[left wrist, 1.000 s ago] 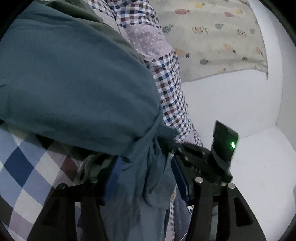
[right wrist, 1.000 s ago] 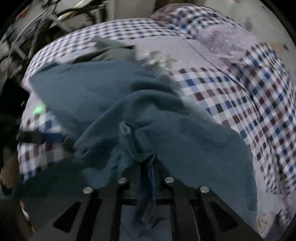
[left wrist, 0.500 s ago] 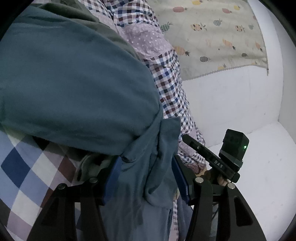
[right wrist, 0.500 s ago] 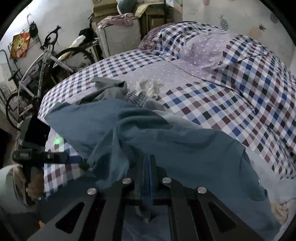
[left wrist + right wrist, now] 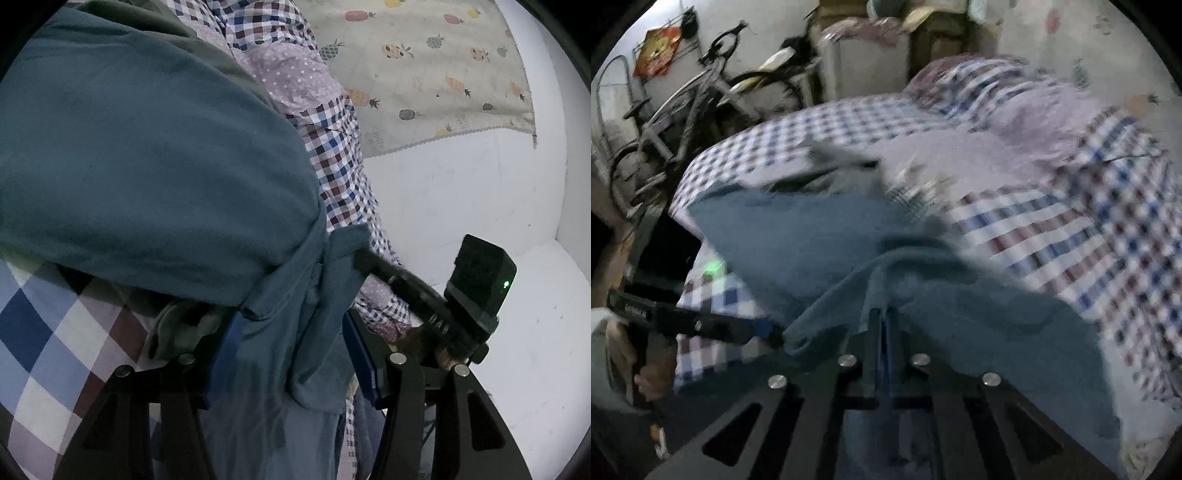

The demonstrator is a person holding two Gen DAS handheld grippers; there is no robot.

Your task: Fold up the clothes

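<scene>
Teal garment: spread over the checked bedspread of the bed, with one bunched edge drawn toward both tools.

Left tool: blue pads stand apart, with a hanging bunch of the teal garment between them. Whether the pads grip the fabric cannot be told from this view. A grey-green cloth lies crumpled just beside the left pad, on the bedspread.

Right tool: jaws are together, clamped on a fold of the teal garment, which rises in a ridge from the tips. This view is motion-blurred.

The right tool's body, with a lit green indicator, shows to the right in the left wrist view, touching the garment's edge. A bicycle stands beyond the bed.
</scene>
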